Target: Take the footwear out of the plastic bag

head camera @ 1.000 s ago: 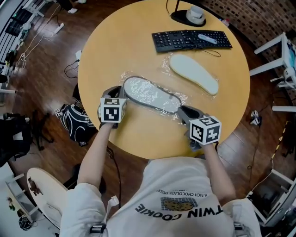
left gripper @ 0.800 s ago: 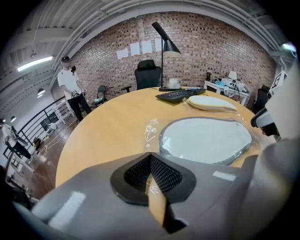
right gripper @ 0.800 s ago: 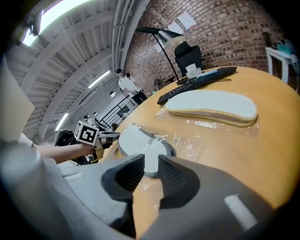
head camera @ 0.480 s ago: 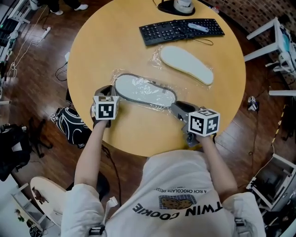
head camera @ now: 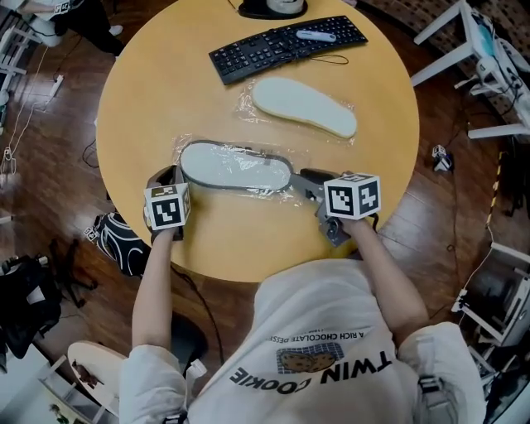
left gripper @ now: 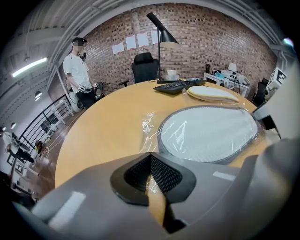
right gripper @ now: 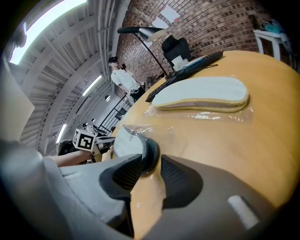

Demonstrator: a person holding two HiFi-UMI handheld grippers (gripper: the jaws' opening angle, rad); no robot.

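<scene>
A grey-edged slipper point(head camera: 236, 166) lies in a clear plastic bag point(head camera: 189, 146) on the round wooden table point(head camera: 149, 91). My left gripper point(head camera: 166, 177) is at the slipper's left end. In the left gripper view its pads point(left gripper: 161, 176) meet at the tips on the bag's film, in front of the slipper point(left gripper: 208, 131). My right gripper point(head camera: 305, 180) is at the slipper's right end. Its jaws have just been opening, and the bagged end of the slipper point(right gripper: 129, 140) sits between the parted fingertips point(right gripper: 123, 174). A second, cream slipper point(head camera: 302, 106) lies in its own bag farther back.
A black keyboard point(head camera: 286, 43) with a pen on it and a lamp base point(head camera: 269, 7) stand at the table's far side. A black bag point(head camera: 116, 240) lies on the floor at the left. A person point(left gripper: 79, 70) stands beyond the table.
The right gripper has rolled slightly and sunk a little at the slipper's right end. The left gripper has kept its place at the left end. The slipper has not shifted on the table.
</scene>
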